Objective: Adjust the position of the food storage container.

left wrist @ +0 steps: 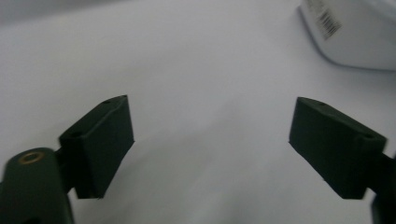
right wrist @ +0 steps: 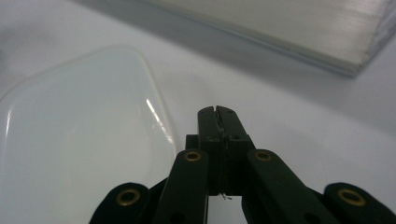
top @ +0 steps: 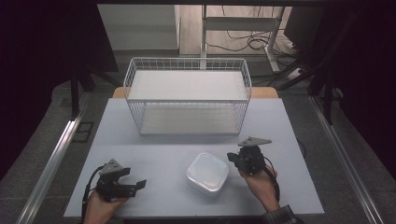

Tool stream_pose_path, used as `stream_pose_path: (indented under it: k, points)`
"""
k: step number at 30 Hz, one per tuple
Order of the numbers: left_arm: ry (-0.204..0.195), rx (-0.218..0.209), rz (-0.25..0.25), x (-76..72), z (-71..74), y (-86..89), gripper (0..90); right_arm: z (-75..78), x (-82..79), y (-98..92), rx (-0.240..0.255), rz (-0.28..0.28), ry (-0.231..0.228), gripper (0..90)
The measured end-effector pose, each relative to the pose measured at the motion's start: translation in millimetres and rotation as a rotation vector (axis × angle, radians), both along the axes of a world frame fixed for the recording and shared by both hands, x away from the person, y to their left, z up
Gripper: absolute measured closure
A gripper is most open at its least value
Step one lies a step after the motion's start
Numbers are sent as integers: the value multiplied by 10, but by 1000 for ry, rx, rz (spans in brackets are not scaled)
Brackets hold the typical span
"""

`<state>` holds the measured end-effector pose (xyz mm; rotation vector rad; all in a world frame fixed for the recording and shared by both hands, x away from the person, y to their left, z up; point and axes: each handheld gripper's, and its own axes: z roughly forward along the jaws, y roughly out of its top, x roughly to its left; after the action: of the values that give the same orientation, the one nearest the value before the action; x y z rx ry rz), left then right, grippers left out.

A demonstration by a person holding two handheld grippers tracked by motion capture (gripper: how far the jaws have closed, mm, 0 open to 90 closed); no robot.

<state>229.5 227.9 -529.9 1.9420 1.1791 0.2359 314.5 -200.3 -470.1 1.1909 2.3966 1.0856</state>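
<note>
The left gripper (top: 136,185) rests low on the pale grey table (top: 140,140), held in the person's left hand (top: 100,207), its black fingers (left wrist: 100,144) spread wide with only bare table between them; the white rounded-square lidded plastic container (top: 208,173) lies ahead of those fingers and off to their right, apart from them; the right gripper (top: 232,157), in the right hand (top: 259,182), has its fingers (right wrist: 218,122) pressed together, holding nothing, just beside the container's edge; whether they touch it I cannot tell; beyond them stands a white wire basket with two flat white shelves (top: 187,95).
</note>
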Motion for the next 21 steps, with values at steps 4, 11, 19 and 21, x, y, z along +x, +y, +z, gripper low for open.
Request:
stream_pose_path:
  k: [4, 11, 19, 21]
  points:
    - [-7, 25, -64, 134, 25, -224, 212, -22, -160, -107, -6, -13, 5, 891]
    - [20, -29, -245, 535, 103, -897, 771, -113, -456, -137, -20, -1, 51, 892]
    - [55, -48, -273, 635, 82, -1190, 900, -198, -471, 12, -18, 36, 102, 893]
    - [81, -64, -250, 596, 99, -1135, 900, -201, -420, 32, -16, 36, 101, 893]
